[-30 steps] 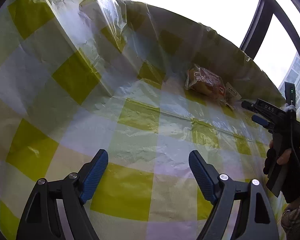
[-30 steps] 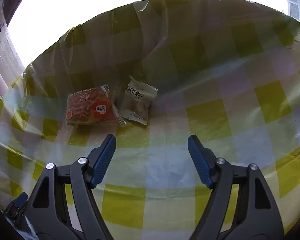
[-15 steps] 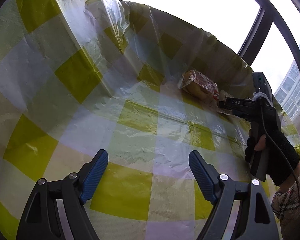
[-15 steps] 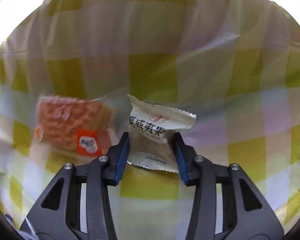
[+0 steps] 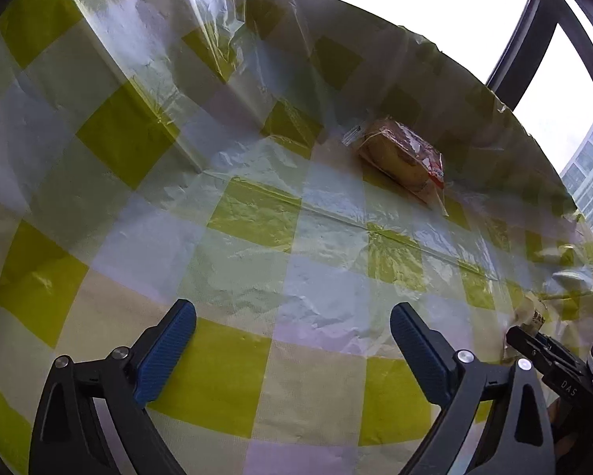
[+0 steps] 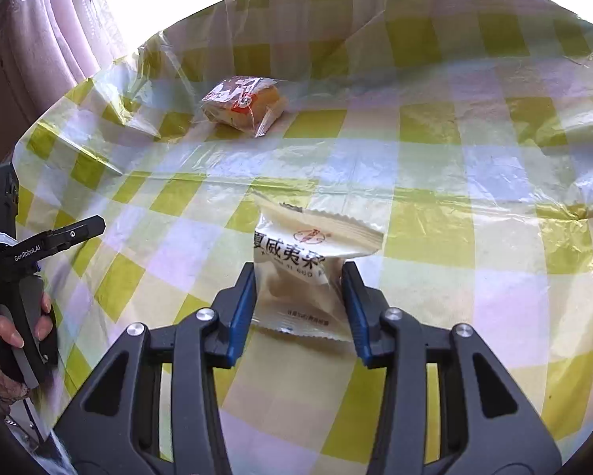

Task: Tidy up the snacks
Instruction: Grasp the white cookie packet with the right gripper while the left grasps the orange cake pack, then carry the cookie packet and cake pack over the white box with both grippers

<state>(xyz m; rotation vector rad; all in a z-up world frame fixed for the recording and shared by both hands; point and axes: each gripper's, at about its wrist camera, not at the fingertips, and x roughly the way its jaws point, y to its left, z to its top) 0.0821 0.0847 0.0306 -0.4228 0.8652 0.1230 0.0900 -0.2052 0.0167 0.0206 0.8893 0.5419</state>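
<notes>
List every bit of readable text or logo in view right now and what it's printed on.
"GenRoboLAI": side of the left gripper, right wrist view.
"DAS": body of the right gripper, left wrist view.
"夏威夷果" under a red round logo: white snack packet; its smaller lines are too blurred to read.
Bread packet: red label, unreadable.
</notes>
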